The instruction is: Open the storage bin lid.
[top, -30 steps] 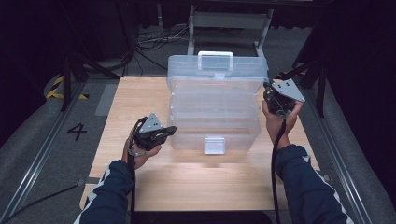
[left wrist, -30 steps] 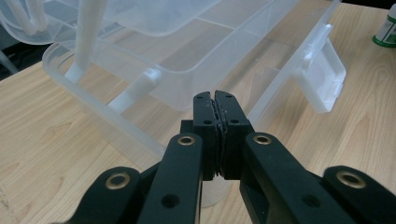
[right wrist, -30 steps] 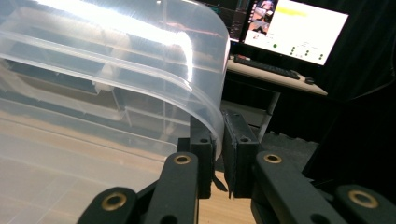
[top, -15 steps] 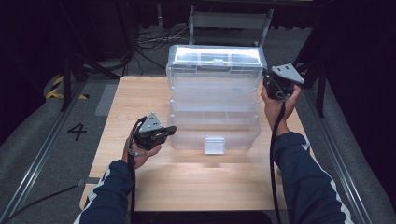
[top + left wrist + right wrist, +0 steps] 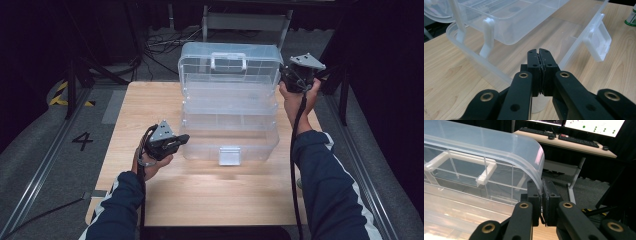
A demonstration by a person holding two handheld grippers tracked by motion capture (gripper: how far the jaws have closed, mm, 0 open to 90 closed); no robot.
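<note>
A: The right gripper [image 5: 298, 75] — what is it doing in the high view?

B: It sits at the right end of the clear plastic organiser box [image 5: 230, 107], up by the raised lid [image 5: 230, 62]. Its jaws look pressed together there; I judge it is clamping the lid's edge so the lid stays tilted back and the trays fan open.

A: And the left gripper [image 5: 172, 142]?

B: Low at the box's front left corner, touching or almost touching the bottom tray, probably steadying the box against the pull. The box stands mid-table [image 5: 150, 100], its front latch [image 5: 229, 155] facing the person. One box, two grippers, three stepped tiers under the lid.

A: The left gripper view?

B: The left gripper [image 5: 541, 71] has its jaws fully together with nothing between them, their tips at the bottom tray's wall [image 5: 499, 72]. Two white hinge arms [image 5: 487, 37] link the tiers; one latch [image 5: 599, 42] hangs out to the side.

A: The right gripper view?

B: The right gripper [image 5: 541, 202] pinches the lid's curved rim [image 5: 534, 162], pads nearly meeting on thin plastic. One carry handle [image 5: 461, 166] shows through the lid.
</note>
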